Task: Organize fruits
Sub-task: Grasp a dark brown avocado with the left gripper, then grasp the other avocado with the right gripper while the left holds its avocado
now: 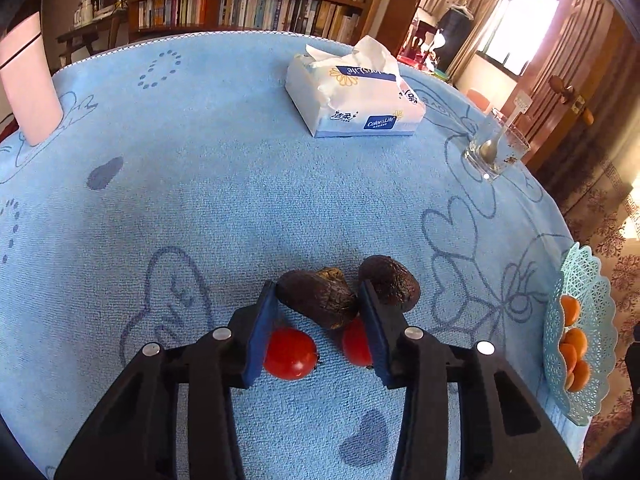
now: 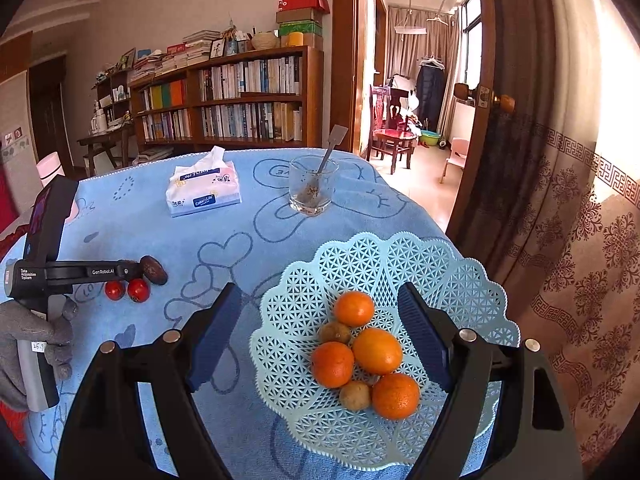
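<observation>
Only the left wrist view shows the left gripper (image 1: 318, 300) clenched on an avocado (image 1: 318, 298); beside it, the basket (image 2: 460, 276) holds oranges (image 2: 377, 351) under the released right gripper (image 2: 320, 316).

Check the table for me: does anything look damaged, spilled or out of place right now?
Two avocados look dark and shrivelled, lying on the blue cloth with two tomatoes, outside the fruit basket. The left gripper is closed on the nearer avocado. The glass holds a spoon and brown specks. Nothing spilled.
</observation>
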### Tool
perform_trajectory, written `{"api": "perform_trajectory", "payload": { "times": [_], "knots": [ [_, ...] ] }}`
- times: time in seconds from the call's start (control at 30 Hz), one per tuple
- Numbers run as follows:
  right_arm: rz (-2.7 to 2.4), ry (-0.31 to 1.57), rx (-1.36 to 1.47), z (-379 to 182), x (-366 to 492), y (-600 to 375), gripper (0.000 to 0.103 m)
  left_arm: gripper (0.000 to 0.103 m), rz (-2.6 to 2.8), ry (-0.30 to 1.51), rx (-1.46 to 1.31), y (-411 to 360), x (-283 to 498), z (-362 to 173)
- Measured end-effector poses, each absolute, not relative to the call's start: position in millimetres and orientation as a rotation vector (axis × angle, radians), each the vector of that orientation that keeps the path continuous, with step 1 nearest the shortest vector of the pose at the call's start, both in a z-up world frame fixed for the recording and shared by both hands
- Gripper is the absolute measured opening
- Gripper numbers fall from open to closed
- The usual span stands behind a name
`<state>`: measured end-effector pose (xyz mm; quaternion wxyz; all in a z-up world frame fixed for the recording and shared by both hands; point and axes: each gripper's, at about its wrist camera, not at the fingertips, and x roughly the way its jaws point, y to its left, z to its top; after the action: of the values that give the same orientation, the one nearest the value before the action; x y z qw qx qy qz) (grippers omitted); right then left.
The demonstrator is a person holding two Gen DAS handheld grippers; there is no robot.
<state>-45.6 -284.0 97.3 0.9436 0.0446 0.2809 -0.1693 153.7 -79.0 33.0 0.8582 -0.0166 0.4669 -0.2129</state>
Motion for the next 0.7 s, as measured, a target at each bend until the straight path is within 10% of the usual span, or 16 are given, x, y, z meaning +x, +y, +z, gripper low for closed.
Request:
{"api": "perform_trajectory", "payload": {
  "times": [0.7],
  "knots": [
    [-0.032,0.773,0.289,77.3,38.7,-240.5,0.082,0.042,-0.319,0.709,-0.153,-17.0,105.0,106.8]
  ]
}}
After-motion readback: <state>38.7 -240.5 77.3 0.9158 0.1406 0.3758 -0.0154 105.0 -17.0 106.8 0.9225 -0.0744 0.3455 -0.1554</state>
